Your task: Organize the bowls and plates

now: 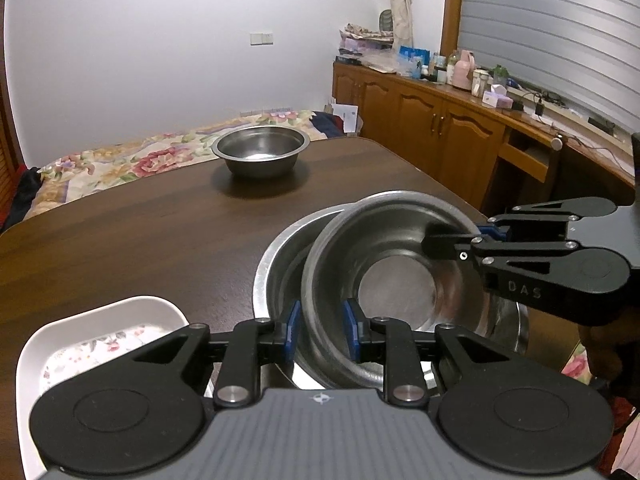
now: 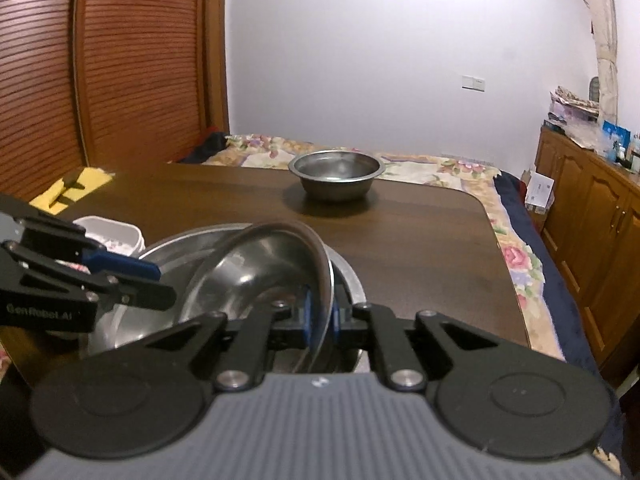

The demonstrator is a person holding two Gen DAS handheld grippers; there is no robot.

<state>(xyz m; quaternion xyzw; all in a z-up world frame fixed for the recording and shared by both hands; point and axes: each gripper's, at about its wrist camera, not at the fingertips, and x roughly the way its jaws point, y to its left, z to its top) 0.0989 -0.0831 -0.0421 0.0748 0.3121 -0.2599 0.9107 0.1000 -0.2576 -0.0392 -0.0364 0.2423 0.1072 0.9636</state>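
Left gripper [image 1: 320,330] has its 2 blue pads spread either side of the near rim of the smaller steel bowl [image 1: 400,280]; a gap shows on both sides, so no pinch. Right gripper [image 2: 320,316] is pinching the same bowl's rim btwn its pads, coming in from the right in the left wrist view. That bowl sits tilted inside the larger steel bowl [image 1: 280,264], which rests on the dark wooden table [image 1: 140,240] near its front edge. 3rd steel bowl [image 1: 261,151] stands upright alone toward the far side of the table, well apart from the nested pair. White dish w/ floral print [image 1: 100,340] lies just left of the larger bowl, partly hidden by the left gripper body. Bed w/ flowered cover [image 1: 120,160] behind the table; wooden cabinets [image 1: 420,128] along the right wall.
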